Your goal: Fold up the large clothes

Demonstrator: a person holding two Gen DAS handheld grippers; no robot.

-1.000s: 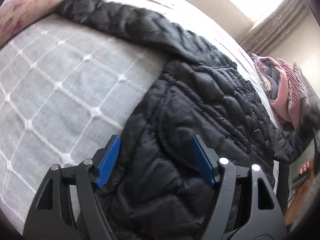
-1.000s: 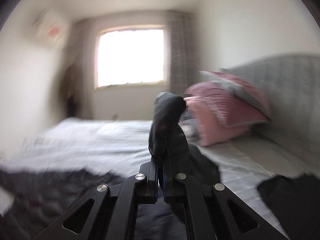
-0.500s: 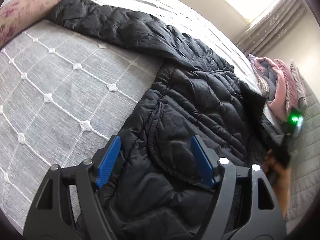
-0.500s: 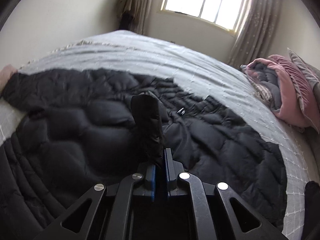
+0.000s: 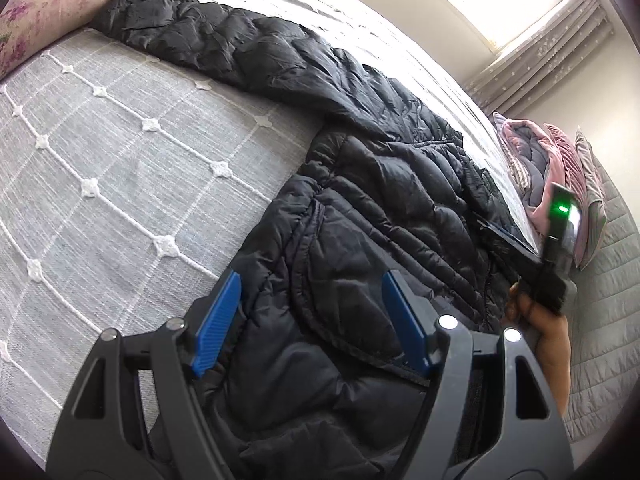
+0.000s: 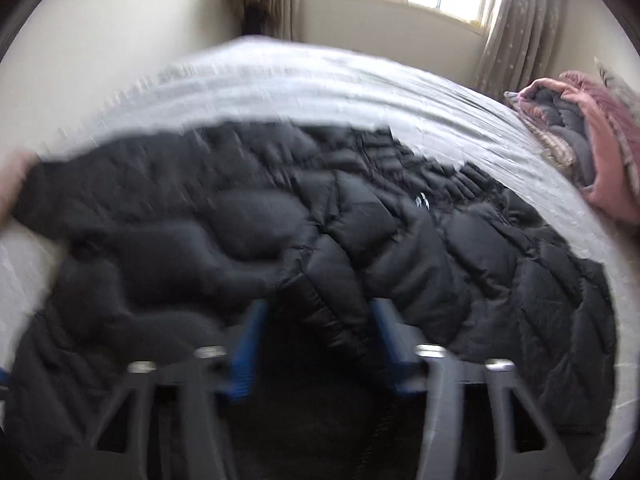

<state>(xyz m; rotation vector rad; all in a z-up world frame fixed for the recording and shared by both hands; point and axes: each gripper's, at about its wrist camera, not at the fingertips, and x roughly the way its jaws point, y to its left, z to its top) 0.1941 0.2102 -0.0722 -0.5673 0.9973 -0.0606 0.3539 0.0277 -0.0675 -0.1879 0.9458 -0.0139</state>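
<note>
The right gripper [image 6: 316, 344] has just opened, dropping the sleeve it carried onto the jacket [image 6: 320, 240] spread on the bed [image 5: 120, 140]; probably one fold done. Left gripper [image 5: 312, 332] hovers wide.

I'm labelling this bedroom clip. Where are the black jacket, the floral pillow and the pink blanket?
black jacket [image 5: 360, 208], left wrist view, quilted body.
floral pillow [image 5: 52, 4], left wrist view, its top.
pink blanket [image 6: 604, 152], right wrist view, folded edge.
</note>
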